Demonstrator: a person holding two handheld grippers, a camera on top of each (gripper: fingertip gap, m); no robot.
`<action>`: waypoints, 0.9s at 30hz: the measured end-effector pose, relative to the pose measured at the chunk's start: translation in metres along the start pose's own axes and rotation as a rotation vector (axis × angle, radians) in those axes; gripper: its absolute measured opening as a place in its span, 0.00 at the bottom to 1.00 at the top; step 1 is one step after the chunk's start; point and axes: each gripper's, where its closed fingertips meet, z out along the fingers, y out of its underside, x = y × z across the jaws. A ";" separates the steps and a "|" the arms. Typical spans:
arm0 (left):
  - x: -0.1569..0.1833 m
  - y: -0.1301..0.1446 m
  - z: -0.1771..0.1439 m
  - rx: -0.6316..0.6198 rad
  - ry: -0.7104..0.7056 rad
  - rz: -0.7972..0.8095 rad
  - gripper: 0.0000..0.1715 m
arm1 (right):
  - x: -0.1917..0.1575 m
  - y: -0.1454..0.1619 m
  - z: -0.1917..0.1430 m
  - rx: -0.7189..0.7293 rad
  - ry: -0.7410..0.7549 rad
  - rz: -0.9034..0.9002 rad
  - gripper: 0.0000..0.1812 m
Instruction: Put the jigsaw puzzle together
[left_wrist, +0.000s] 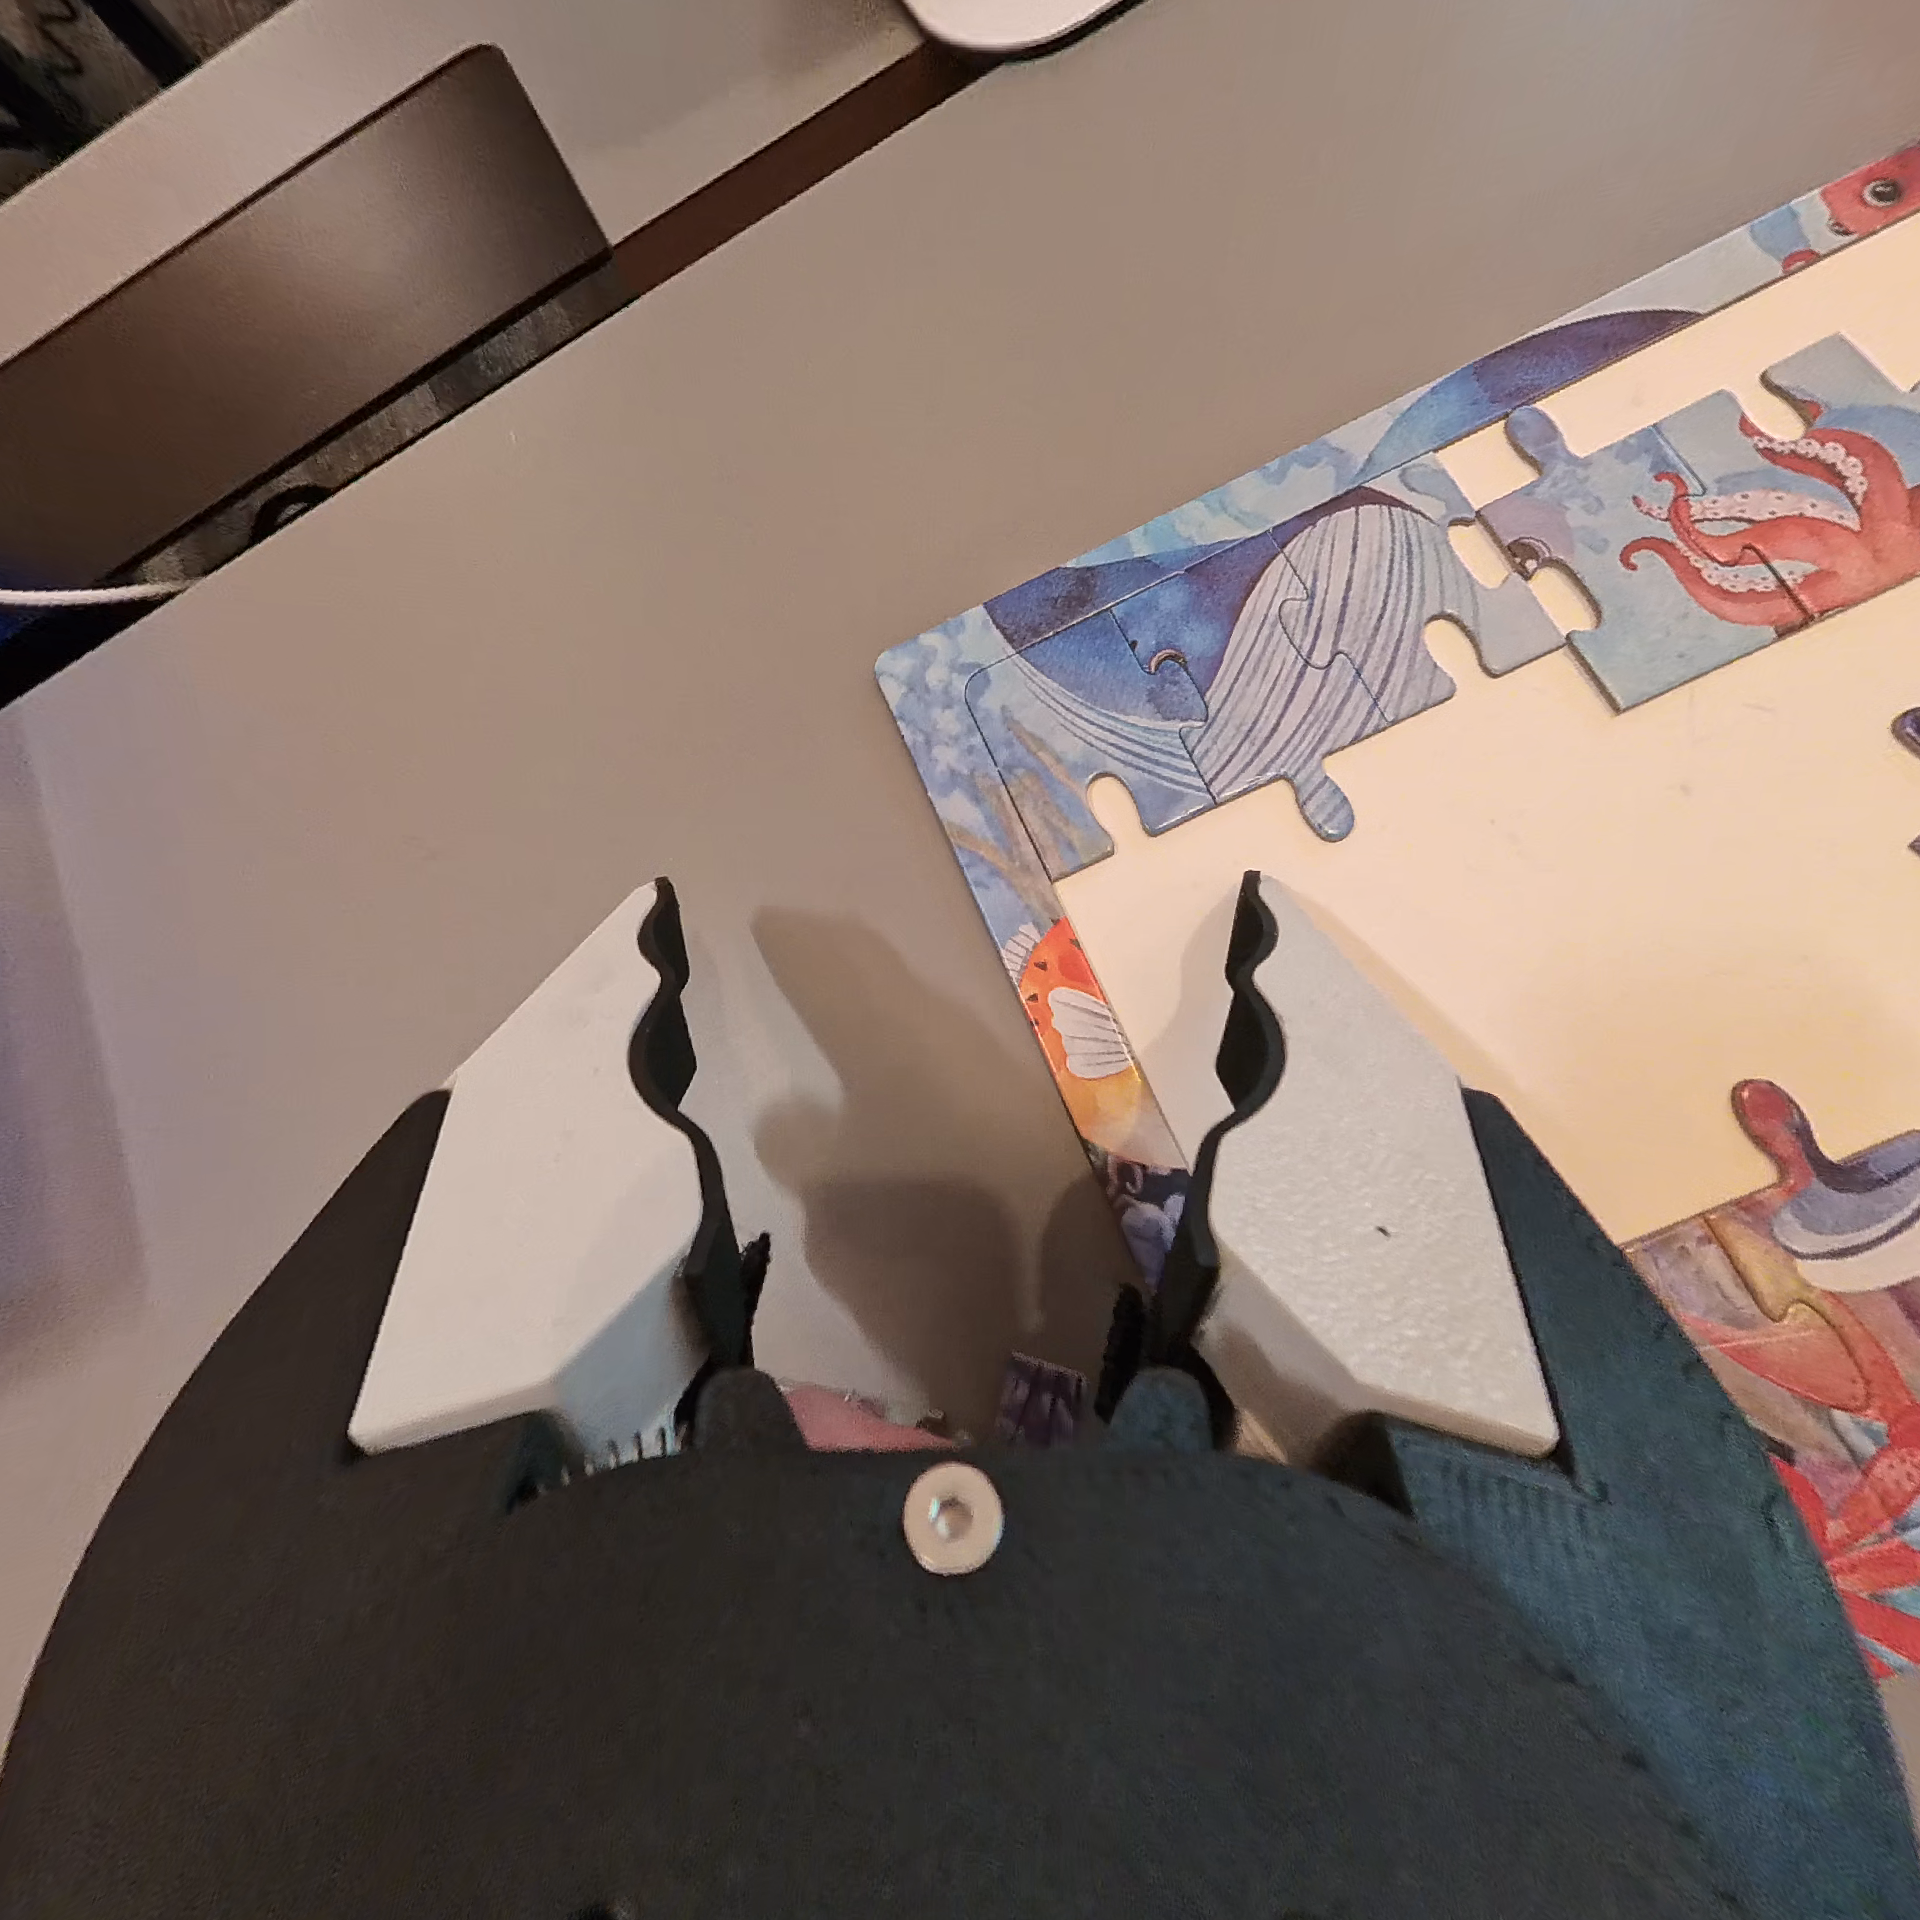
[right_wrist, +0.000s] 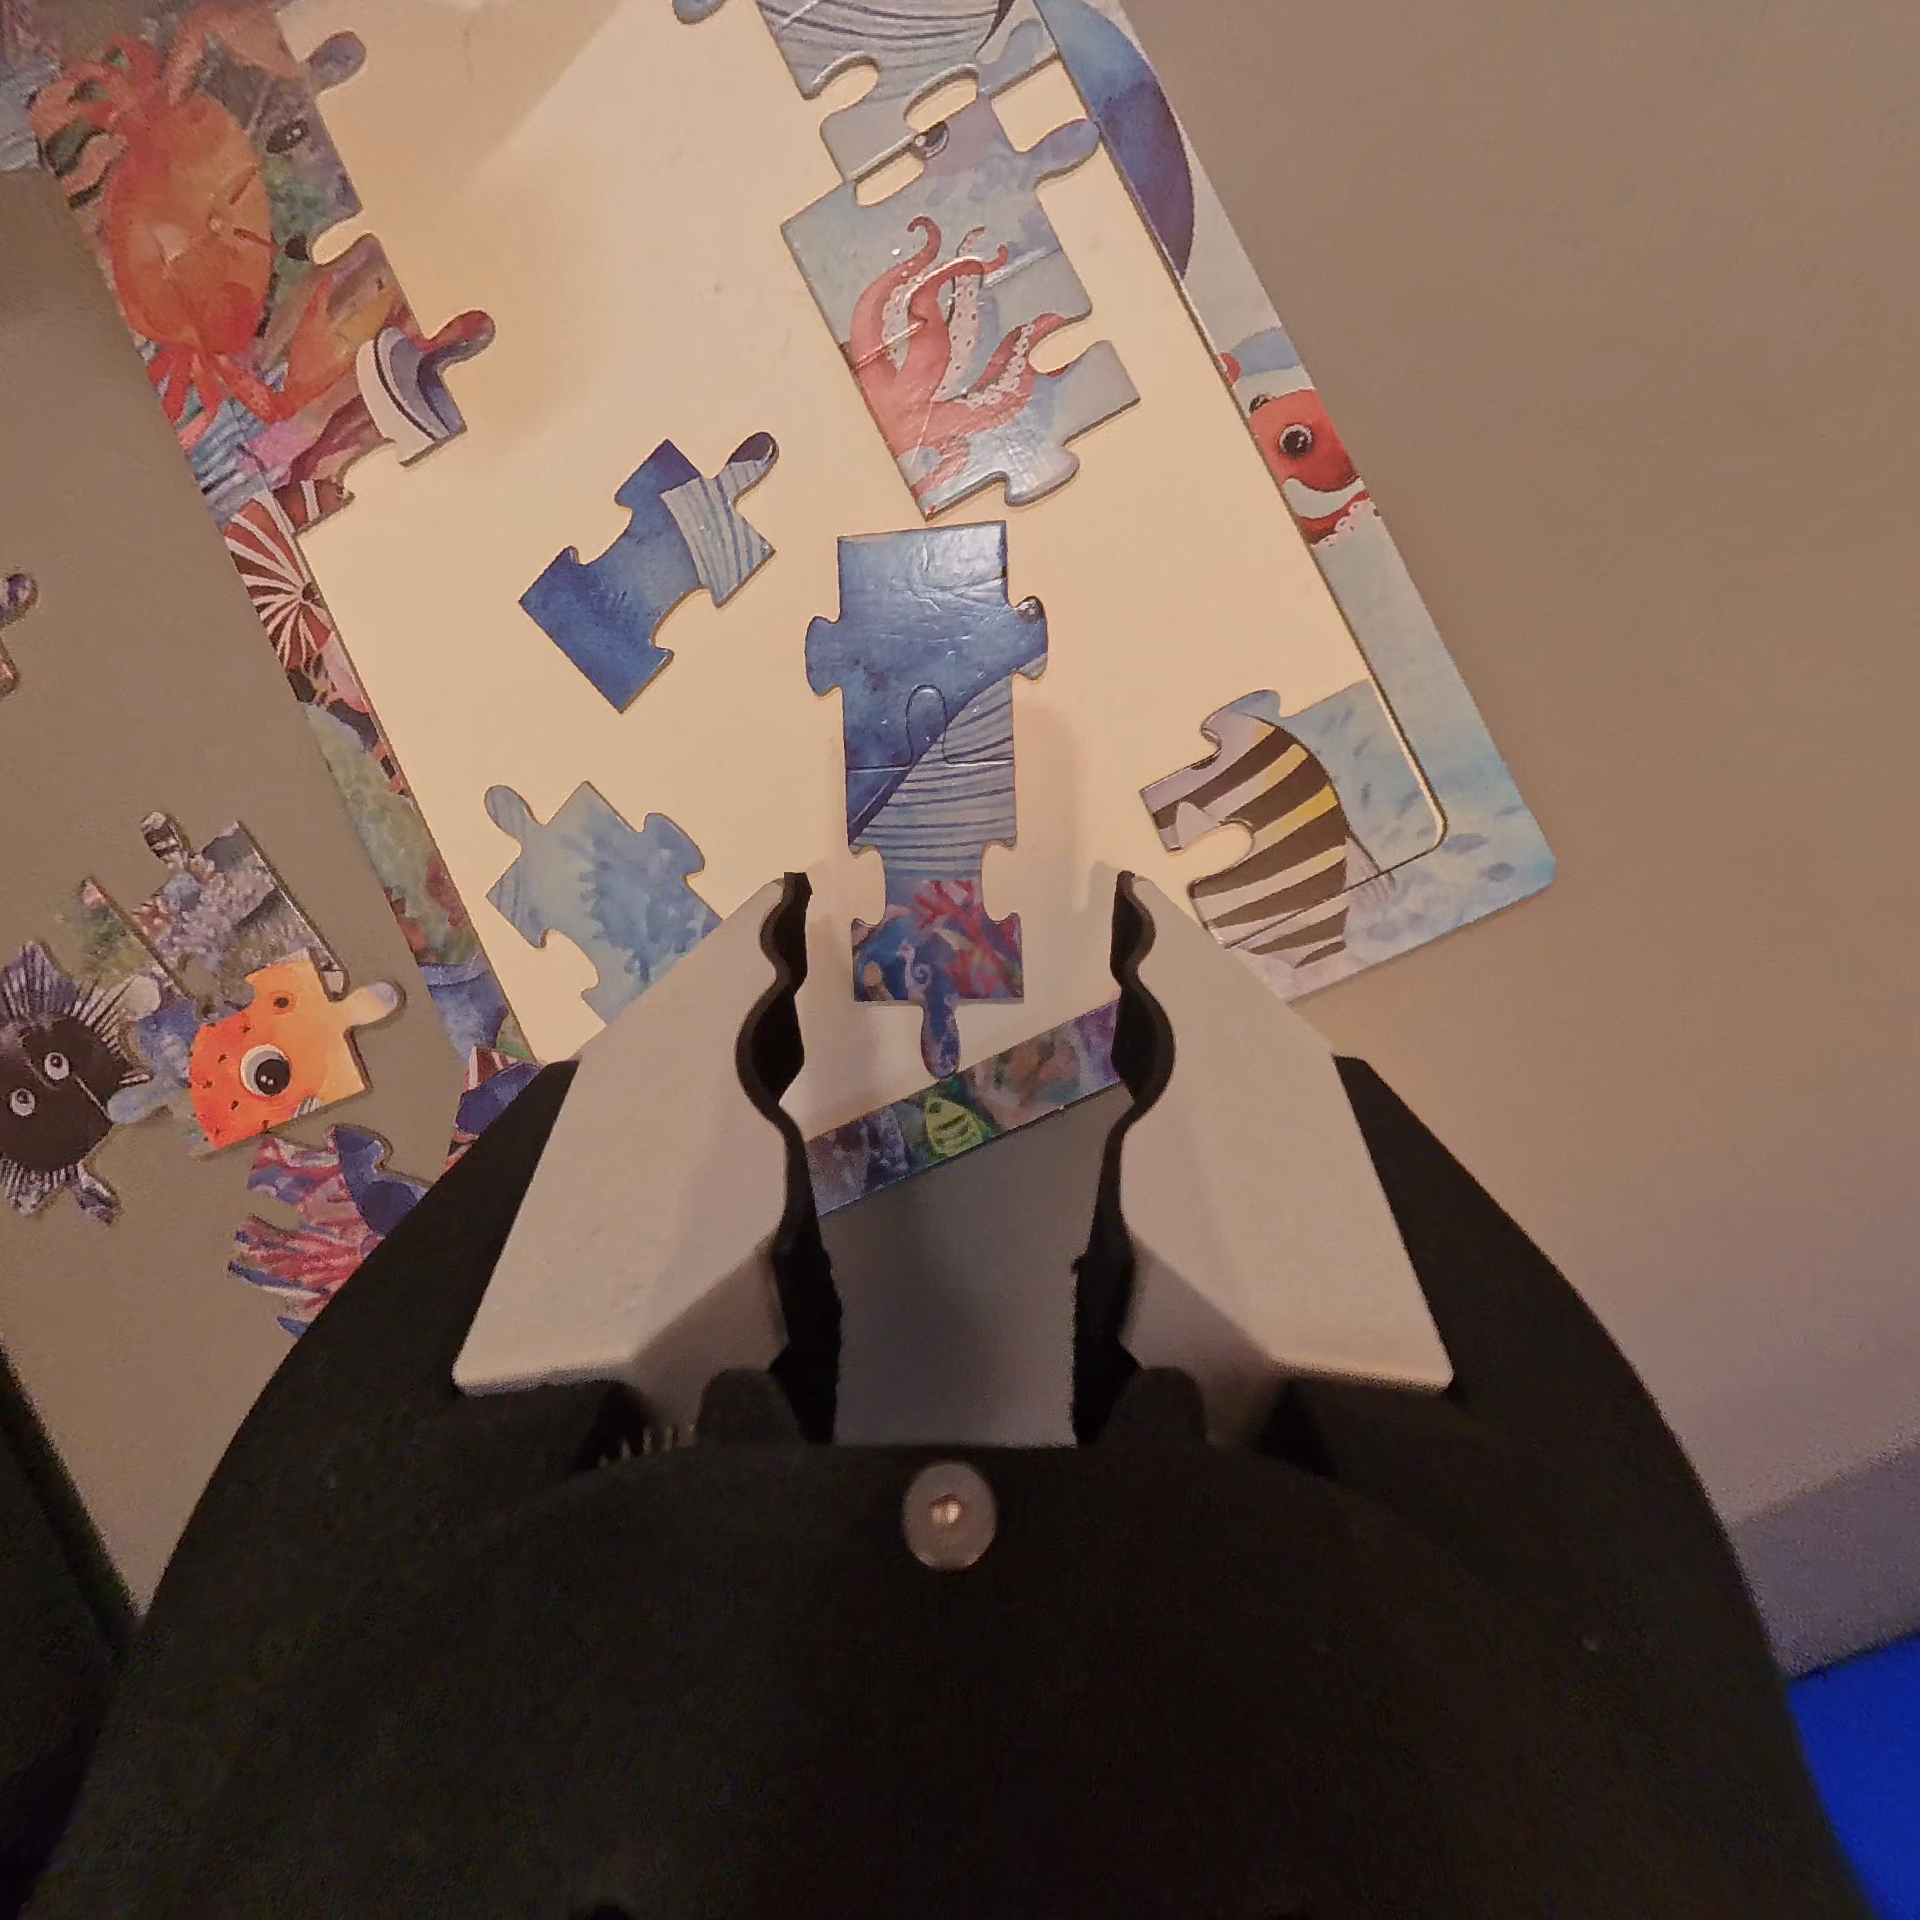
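1. Your grey table (right_wrist: 1558, 416) carried the puzzle tray (right_wrist: 1496, 873), lying flat.
2. Loose puzzle pieces (right_wrist: 275, 1049) lay on the table just beside the tray.
3. A dark box (left_wrist: 291, 312) sat at the table's far edge.

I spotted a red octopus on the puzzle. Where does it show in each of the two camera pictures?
Left wrist view: the red octopus sits at the right edge, in the upper half, right of the striped whale.
Right wrist view: the octopus is near the top, slightly right of centre, looking paler, on joined pieces.
Shared landmark: the cream puzzle tray with its painted border.
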 end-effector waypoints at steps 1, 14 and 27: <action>-0.001 0.002 -0.002 -0.007 0.001 0.004 0.59 | -0.002 0.000 0.003 -0.012 -0.002 -0.009 0.32; 0.024 0.022 -0.019 -0.106 0.212 0.034 0.43 | 0.000 -0.016 0.016 0.011 0.056 -0.079 0.17; 0.033 0.008 -0.035 -0.033 0.264 0.061 0.43 | -0.004 -0.020 0.021 0.018 0.048 -0.075 0.19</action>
